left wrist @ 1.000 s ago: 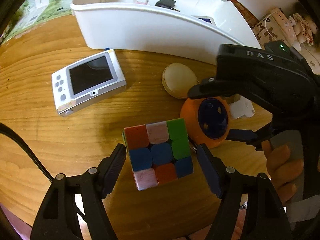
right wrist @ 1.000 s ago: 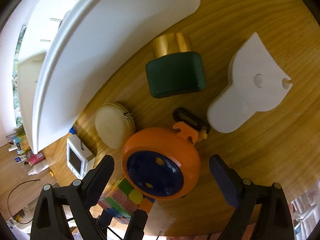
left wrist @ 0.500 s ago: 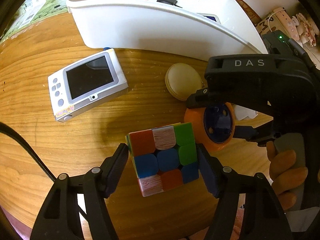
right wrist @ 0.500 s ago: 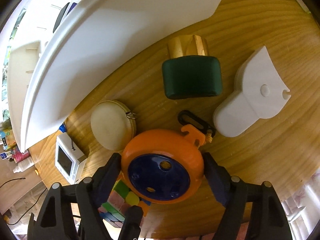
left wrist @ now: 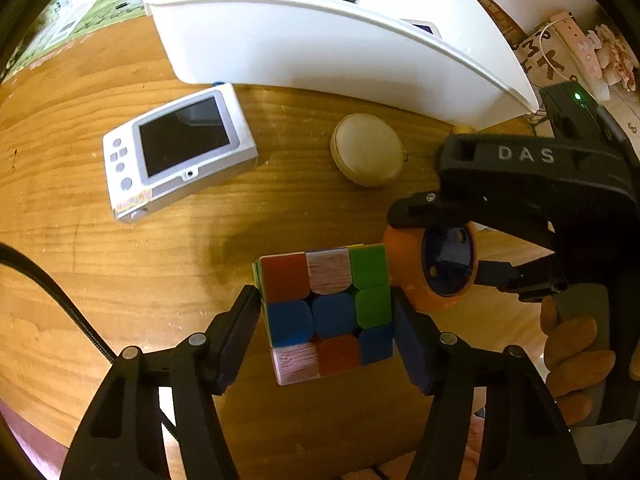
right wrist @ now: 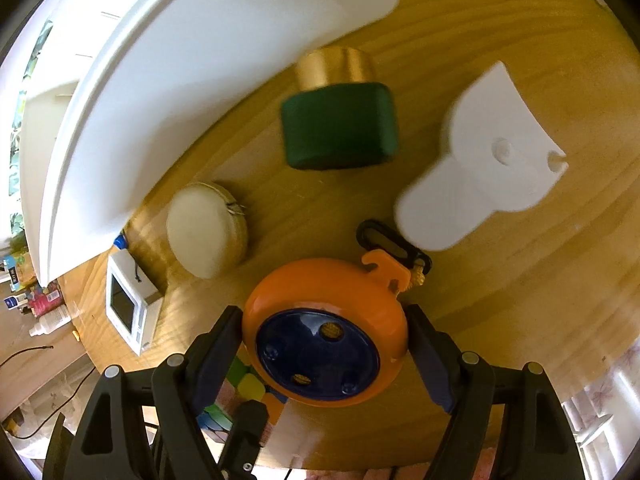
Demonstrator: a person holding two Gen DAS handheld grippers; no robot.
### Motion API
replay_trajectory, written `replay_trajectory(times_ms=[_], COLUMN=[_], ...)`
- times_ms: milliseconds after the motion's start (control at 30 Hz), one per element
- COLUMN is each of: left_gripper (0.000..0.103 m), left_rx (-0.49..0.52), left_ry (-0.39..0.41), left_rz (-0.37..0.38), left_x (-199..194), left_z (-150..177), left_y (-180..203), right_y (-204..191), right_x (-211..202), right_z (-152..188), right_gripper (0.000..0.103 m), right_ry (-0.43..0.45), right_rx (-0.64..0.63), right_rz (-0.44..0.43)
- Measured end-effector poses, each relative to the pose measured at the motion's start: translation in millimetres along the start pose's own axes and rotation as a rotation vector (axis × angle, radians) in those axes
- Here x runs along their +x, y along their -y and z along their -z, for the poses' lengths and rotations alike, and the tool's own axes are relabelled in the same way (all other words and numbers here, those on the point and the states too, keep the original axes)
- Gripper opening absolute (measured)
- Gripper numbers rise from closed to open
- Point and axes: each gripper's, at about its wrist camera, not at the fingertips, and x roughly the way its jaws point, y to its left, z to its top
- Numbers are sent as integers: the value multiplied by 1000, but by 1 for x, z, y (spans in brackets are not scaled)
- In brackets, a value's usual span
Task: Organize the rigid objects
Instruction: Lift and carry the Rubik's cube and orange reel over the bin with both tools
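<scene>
— Both claws have closed since a second ago: the left gripper (left wrist: pixel 326 316) now clamps one puzzle cube (left wrist: pixel 326 312), the right gripper (right wrist: pixel 324 344) one orange disc (right wrist: pixel 324 332), above the wooden table (left wrist: pixel 100 280).
— Anything else?
— One camera (left wrist: pixel 178 156), one cream case (left wrist: pixel 366 150), one green bottle (right wrist: pixel 340 128), one white bin (left wrist: pixel 320 48); its contents are mostly hidden.

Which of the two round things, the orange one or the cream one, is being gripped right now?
The orange disc: the right gripper fingers clamp its sides. The cream case lies free on the table.
</scene>
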Motion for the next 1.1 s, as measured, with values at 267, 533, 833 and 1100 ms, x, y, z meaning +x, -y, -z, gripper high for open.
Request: replay_trajectory(times_ms=[267,533,833,1100], left_gripper=[67,67,67,67], left_rx=[-60,-127,-135,-116], left_ry=[-6,15,92,188], left_rz=[-23,-46,-88,-126], left_x=[0,-7,-36,-71], left_z=[17,38,48,38], left_y=[4,22,36,49], right_y=[19,37,51,56], right_x=[-11,-25,-69,-112], right_z=[11,18,21,11], right_gripper=[81,81,81,81], right_ry=[9,38,122,197], right_rx=[-31,-107,-205,-279], right_rz=[-12,-23,-51,-88])
